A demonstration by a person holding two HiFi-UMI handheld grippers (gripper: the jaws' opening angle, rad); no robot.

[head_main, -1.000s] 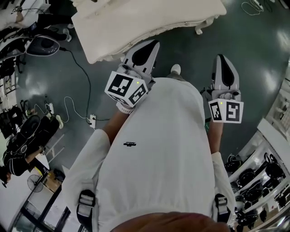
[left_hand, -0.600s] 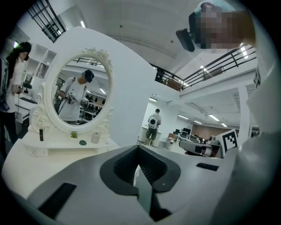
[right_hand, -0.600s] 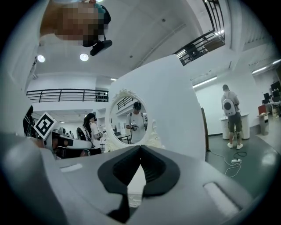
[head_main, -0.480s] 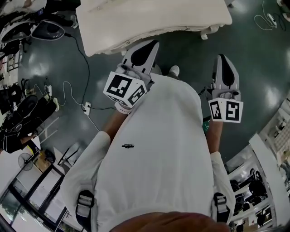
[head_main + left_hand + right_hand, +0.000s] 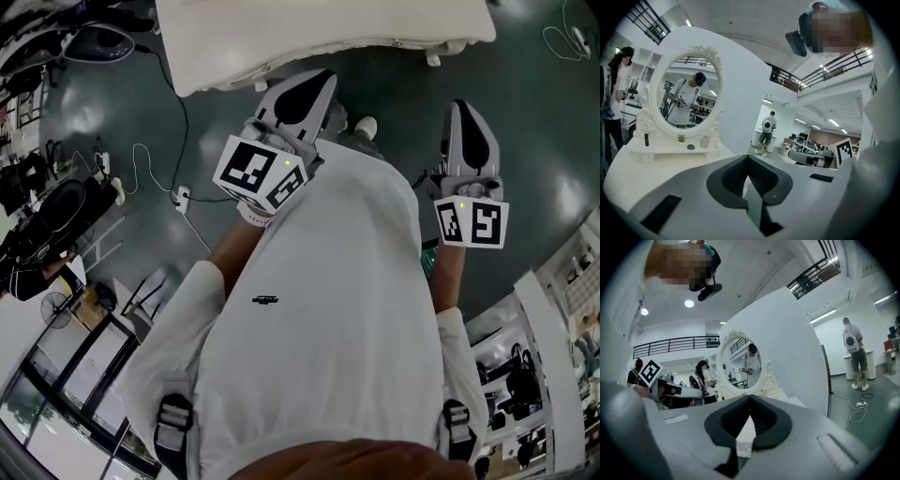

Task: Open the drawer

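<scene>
A white dressing table [image 5: 319, 33] stands just ahead of me, its near edge carrying small knobs [image 5: 397, 43]; no drawer front shows clearly. Its oval mirror [image 5: 686, 101] appears in the left gripper view, and the same mirror [image 5: 742, 364] in the right gripper view. My left gripper [image 5: 314, 86] points at the table's near edge, jaws together and empty. My right gripper [image 5: 466, 111] is held further right, short of the table, also shut with nothing in it. Seen along their own jaws, the left gripper [image 5: 747, 161] and right gripper [image 5: 750, 401] have tips that meet.
A cable [image 5: 150, 202] and power strip [image 5: 183, 197] lie on the dark floor to the left. Shelving [image 5: 553, 356] runs along the right. One person [image 5: 611, 98] stands left of the table, another person [image 5: 766, 133] further off.
Both grippers have moved a little toward the dressing table, which now sits wider and more level at the top of the head view. Both stay shut.
</scene>
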